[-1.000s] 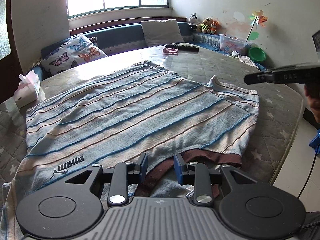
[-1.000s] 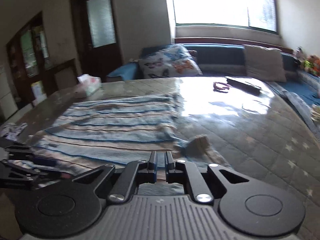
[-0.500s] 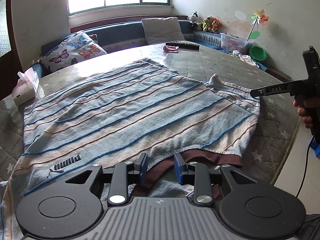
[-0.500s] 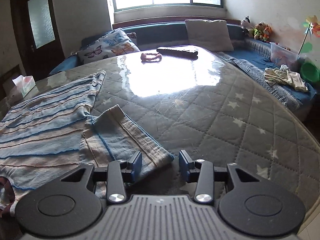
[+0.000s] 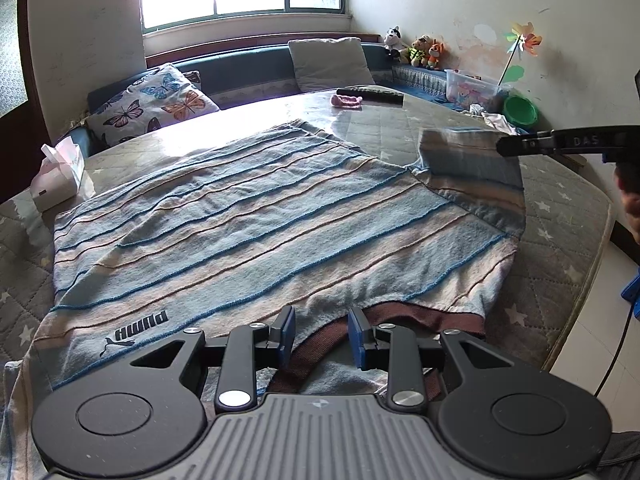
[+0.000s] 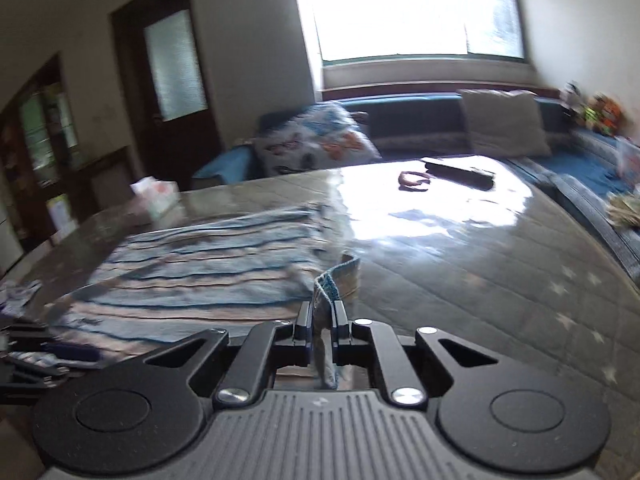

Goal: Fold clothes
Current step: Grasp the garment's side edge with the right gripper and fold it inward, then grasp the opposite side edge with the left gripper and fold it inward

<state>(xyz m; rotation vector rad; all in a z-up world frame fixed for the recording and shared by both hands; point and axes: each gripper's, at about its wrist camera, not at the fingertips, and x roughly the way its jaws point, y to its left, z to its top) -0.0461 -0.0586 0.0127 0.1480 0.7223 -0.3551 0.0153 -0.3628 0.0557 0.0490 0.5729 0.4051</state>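
- While my right gripper [image 6: 321,316] has its jaws pinched narrow on the sleeve [image 5: 468,156], the cloth stands up between them and runs forward from the tips.
- My left gripper [image 5: 321,336] sits with jaws wide, nothing in them; the brown collar [image 5: 400,314] lies flat just ahead of and between the tips.
- The striped shirt [image 5: 256,224] is spread flat on the quilted table [image 5: 560,216], stretching out ahead of the left jaws.
- I judge it light and thoroughly limp: the lifted sleeve droops from the grip, so it will follow wherever I carry it.
- The knit looks grippy, so I'm not expecting slip.
- I'd take hold at hems and seams, where it is doubled; the shoulder beside the collar suits the left jaws.
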